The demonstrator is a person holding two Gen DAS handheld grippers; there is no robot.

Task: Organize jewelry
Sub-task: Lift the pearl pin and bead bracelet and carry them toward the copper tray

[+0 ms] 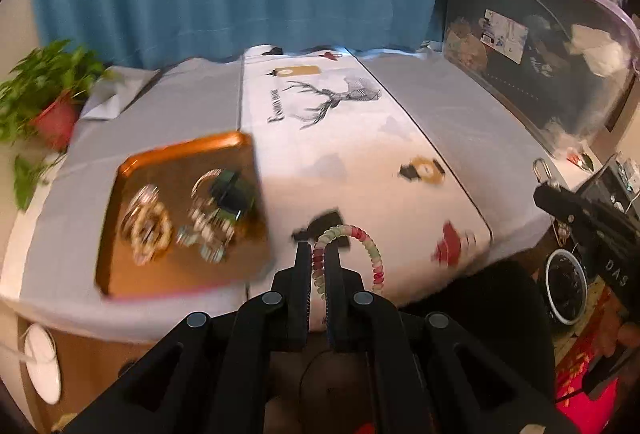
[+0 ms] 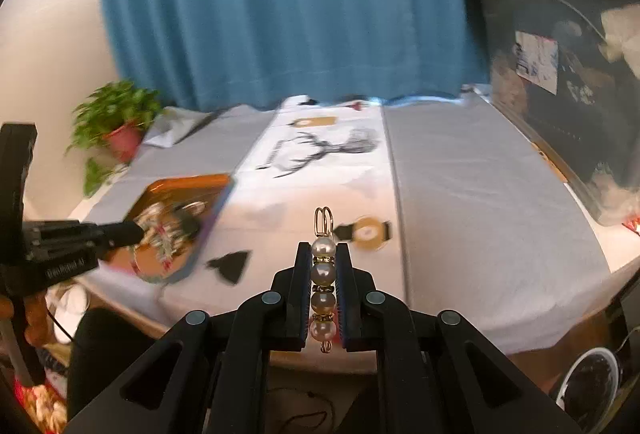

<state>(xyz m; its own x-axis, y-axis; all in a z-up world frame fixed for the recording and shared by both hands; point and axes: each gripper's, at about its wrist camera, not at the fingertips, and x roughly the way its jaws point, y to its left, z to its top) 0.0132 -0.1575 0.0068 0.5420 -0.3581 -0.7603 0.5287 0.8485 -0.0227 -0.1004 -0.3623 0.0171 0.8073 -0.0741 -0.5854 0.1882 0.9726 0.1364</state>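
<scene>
Our left fingers (image 1: 318, 254) pinch the light, springy coil bracelet (image 1: 352, 254); our right fingers (image 2: 324, 254) clamp the stiff, slippery pearl clip (image 2: 323, 286) lengthwise. The tray (image 1: 132, 274) lies ahead-left.

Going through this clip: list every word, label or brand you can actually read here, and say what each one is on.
"DAS": on the right gripper body, partly cut off.
Left gripper body: white lettering, too blurred to read.
Tablecloth: script beside the deer drawing, too blurred.
Storage bin: white label, print too small.
</scene>
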